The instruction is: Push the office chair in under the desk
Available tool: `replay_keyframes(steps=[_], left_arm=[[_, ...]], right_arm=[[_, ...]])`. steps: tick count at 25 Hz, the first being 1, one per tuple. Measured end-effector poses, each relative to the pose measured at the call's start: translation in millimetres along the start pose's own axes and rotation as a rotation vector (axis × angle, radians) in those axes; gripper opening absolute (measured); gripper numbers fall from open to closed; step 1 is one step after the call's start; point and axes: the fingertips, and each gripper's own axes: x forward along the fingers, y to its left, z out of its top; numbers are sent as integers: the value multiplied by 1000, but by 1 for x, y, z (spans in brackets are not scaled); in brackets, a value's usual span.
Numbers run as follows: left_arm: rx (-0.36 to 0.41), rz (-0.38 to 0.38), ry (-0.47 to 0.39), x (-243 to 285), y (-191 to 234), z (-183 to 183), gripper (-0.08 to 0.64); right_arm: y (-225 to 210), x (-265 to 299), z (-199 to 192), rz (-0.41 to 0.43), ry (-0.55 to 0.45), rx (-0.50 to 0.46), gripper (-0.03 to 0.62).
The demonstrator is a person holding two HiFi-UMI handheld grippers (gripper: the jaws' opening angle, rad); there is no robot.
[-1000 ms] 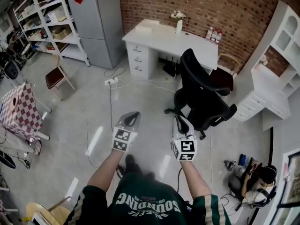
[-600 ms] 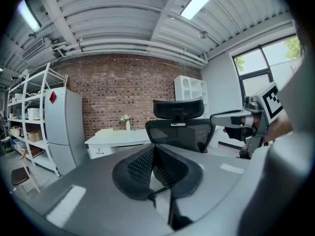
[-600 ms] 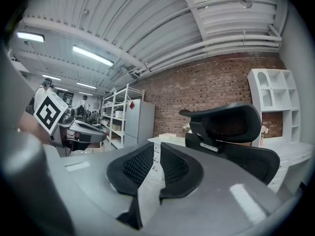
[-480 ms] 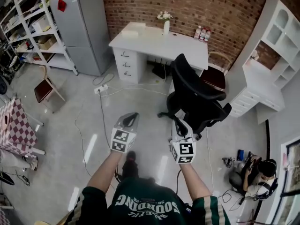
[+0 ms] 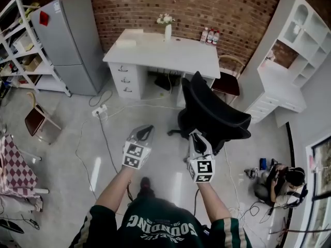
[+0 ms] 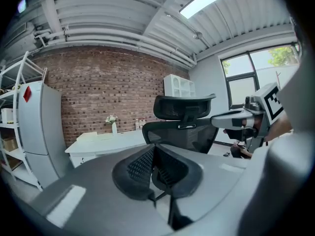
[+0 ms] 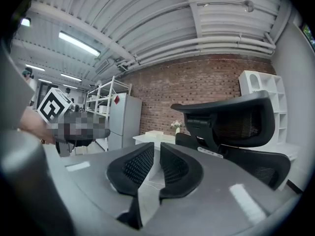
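Both grippers near the office chair (image 5: 214, 112), holding nothing.
Left gripper (image 5: 146, 130) shut, right gripper (image 5: 197, 137) nearly shut; best press the backrest squarely, steering toward the far white desk (image 5: 155, 53).

The black office chair (image 5: 214, 115), mesh-backed with a headrest and armrests, stands upright on its wheeled base just ahead of the right gripper (image 5: 196, 134), with its back turned toward that gripper. The white desk (image 5: 165, 53), with drawers at its left end, stands beyond the chair, farther ahead of the same gripper. The chair is pulled out in front of the desk, not under its top.
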Motion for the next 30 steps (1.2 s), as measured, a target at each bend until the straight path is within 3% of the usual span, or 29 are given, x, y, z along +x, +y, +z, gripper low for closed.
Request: replay_keyframes(steps=[8, 16, 24, 30], left_arm=[[43, -123, -24, 45, 43, 5, 11], [57, -272, -9, 87, 38, 16, 12], [64, -358, -18, 136, 5, 27, 12], [66, -362, -4, 162, 2, 32, 12]], right_arm=[[-9, 35, 1, -142, 24, -10, 18], [-33, 27, -9, -307, 57, 3, 18], [-96, -6, -19, -447, 85, 2, 17], [-149, -25, -17, -521, 91, -6, 18]])
